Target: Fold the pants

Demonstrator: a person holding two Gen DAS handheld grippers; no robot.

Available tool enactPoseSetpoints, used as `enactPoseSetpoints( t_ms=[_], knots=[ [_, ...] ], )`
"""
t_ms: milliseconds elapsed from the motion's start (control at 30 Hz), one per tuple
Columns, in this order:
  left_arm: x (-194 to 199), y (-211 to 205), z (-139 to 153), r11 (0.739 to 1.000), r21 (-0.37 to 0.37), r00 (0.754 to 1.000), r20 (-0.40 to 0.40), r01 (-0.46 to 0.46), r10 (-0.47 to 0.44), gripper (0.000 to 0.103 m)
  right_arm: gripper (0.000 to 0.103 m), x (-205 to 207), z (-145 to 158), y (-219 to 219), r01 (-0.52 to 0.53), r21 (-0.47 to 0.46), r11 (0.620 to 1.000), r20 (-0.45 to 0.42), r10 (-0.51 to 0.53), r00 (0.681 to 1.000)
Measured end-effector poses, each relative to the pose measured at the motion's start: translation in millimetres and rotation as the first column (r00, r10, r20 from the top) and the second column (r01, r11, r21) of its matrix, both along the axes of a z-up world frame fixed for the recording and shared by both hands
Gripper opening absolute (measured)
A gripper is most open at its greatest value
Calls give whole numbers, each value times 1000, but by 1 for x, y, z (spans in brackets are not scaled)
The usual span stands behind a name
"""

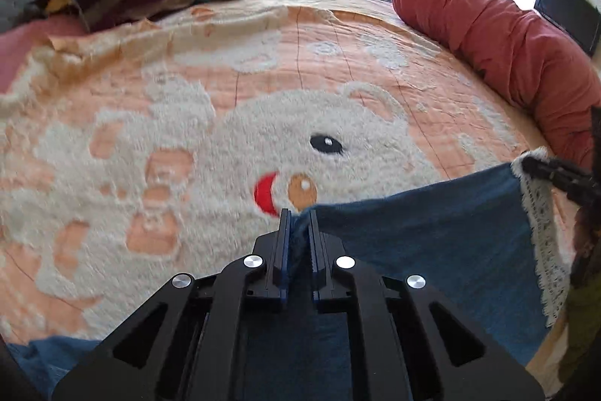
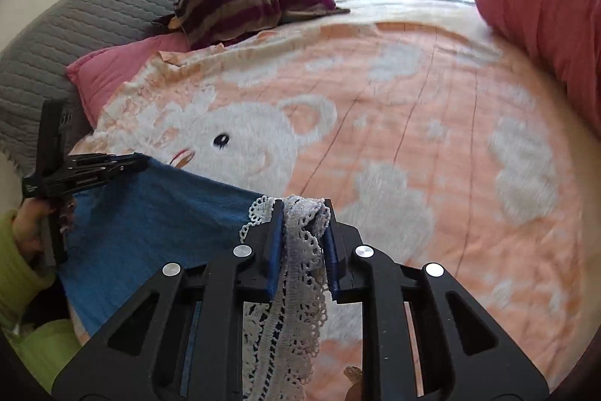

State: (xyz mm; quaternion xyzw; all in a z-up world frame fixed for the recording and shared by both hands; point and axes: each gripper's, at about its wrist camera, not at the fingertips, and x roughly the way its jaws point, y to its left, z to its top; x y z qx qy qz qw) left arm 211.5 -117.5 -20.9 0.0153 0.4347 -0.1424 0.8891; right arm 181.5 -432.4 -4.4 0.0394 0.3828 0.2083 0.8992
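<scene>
The left gripper is clamped on the plain edge of the blue knit pants with white lace trim. The right gripper is clamped on the bunched lace edge of the same garment. The pants hang stretched between the two grippers above the near edge of the peach fleece blanket with a white bear pattern. A striped purple-and-tan pillow lies at the blanket's far left corner; a rolled red quilt lies along its right edge.

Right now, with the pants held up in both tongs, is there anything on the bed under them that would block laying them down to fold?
Nothing visible does. The blue pants hang between the left tongs and right tongs over bare bear-print blanket. The striped pillow and red bolster lie at the bed's far edges.
</scene>
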Motion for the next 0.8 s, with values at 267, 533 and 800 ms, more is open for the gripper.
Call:
enactPoseSetpoints(
  t_ms=[267, 533, 800],
  knots=[
    [12, 5, -31, 999, 18, 998, -40, -37, 38, 9, 13, 35, -49, 15, -22, -146, 989, -129, 3, 992],
    [8, 21, -34, 996, -42, 996, -28, -82, 81, 31, 34, 33, -48, 10, 47, -166, 985, -132, -69, 989],
    [-35, 58, -8, 983, -113, 988, 27, -147, 151, 45, 50, -27, -7, -14, 97, -22, 995, -73, -99, 992]
  ],
)
